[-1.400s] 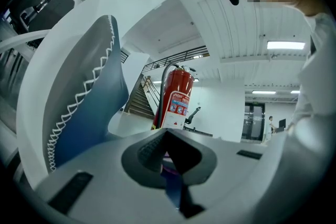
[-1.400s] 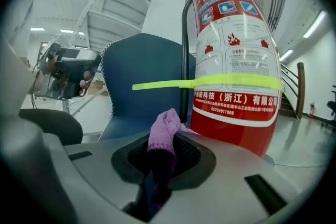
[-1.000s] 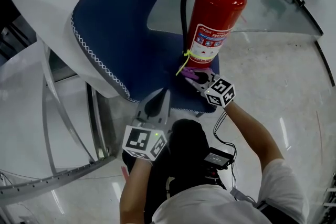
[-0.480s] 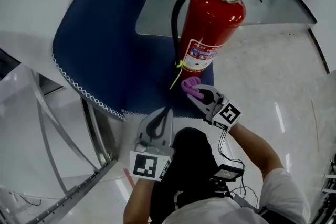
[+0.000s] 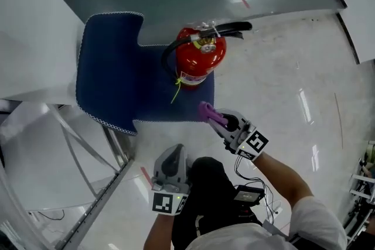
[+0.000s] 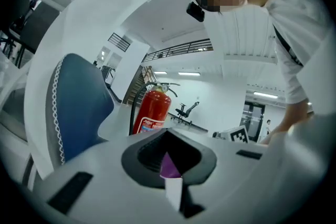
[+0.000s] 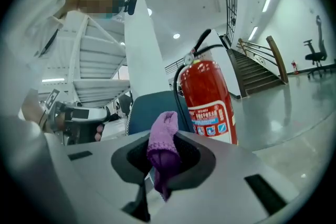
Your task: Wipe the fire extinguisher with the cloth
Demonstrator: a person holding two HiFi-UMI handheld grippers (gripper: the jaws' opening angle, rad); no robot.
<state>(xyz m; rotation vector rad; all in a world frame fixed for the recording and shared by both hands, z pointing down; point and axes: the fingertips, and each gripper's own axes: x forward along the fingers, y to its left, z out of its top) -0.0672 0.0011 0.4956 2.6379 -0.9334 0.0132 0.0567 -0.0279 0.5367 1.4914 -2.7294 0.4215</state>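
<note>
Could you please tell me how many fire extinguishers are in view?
1. The fire extinguisher stands on the blue mat, just beyond the right gripper, which holds the purple cloth.

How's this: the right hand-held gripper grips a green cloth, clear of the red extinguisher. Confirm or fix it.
Wrong colour: the cloth is purple, per the right gripper view. The right hand-held gripper does grip it, clear of the red extinguisher.

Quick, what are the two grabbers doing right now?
Left gripper: closed, holding nothing that I can make out.
Right gripper: closed on the purple cloth.
</note>
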